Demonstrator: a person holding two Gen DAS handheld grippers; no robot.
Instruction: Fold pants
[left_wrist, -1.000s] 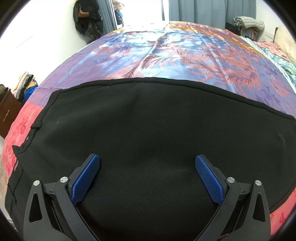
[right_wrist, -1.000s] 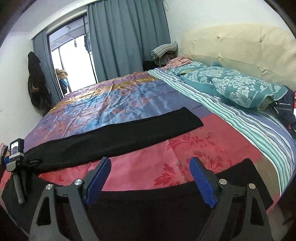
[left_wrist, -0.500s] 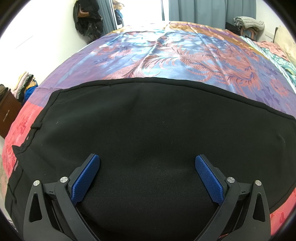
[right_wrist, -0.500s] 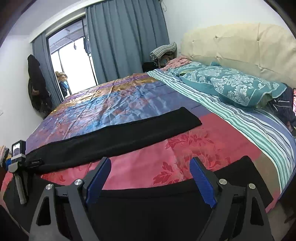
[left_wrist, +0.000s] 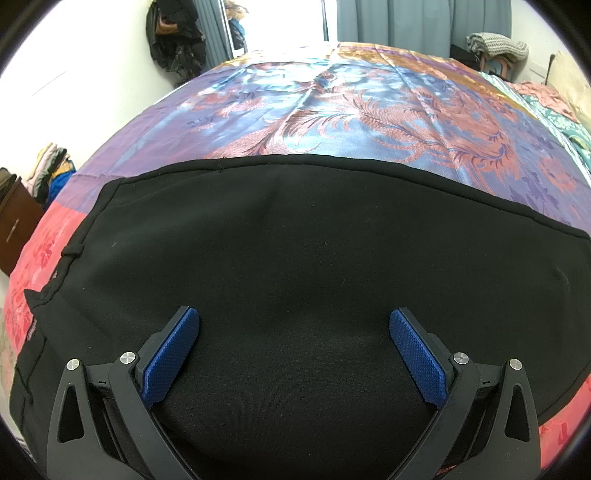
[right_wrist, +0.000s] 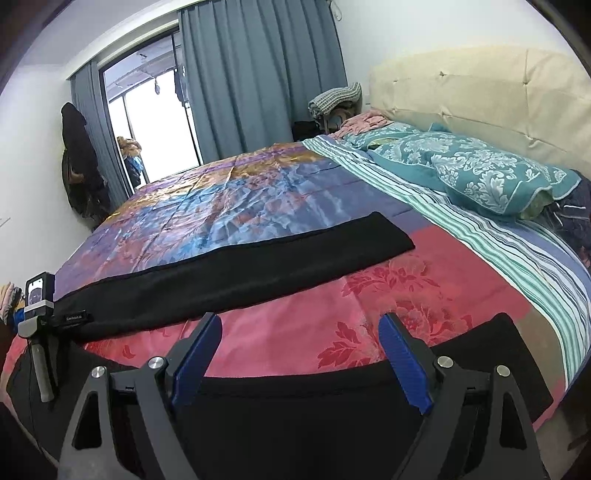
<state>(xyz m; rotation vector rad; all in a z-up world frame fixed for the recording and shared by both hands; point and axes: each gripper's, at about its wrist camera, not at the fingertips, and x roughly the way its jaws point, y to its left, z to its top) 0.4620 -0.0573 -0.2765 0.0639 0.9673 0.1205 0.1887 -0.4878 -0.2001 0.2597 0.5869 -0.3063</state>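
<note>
Black pants (left_wrist: 295, 266) lie spread flat on the bed, waist end at the left. My left gripper (left_wrist: 293, 325) is open and empty just above the wide upper part. In the right wrist view one leg (right_wrist: 236, 273) stretches across the bedspread toward the pillows, and the other leg (right_wrist: 332, 413) lies along the near edge under my right gripper (right_wrist: 299, 332). The right gripper is open and empty. The left gripper's body (right_wrist: 37, 317) shows at the left edge of that view.
The bed has a shiny purple, blue and pink bedspread (right_wrist: 258, 199). A teal pillow (right_wrist: 491, 177) and a cream headboard (right_wrist: 480, 92) are at the right. Grey curtains (right_wrist: 258, 74) and a window stand behind. Dark clothes (right_wrist: 79, 162) hang on the left wall.
The right wrist view has shifted slightly, with the far leg a little lower in the frame. The left gripper has not moved. Both grippers stay open.
</note>
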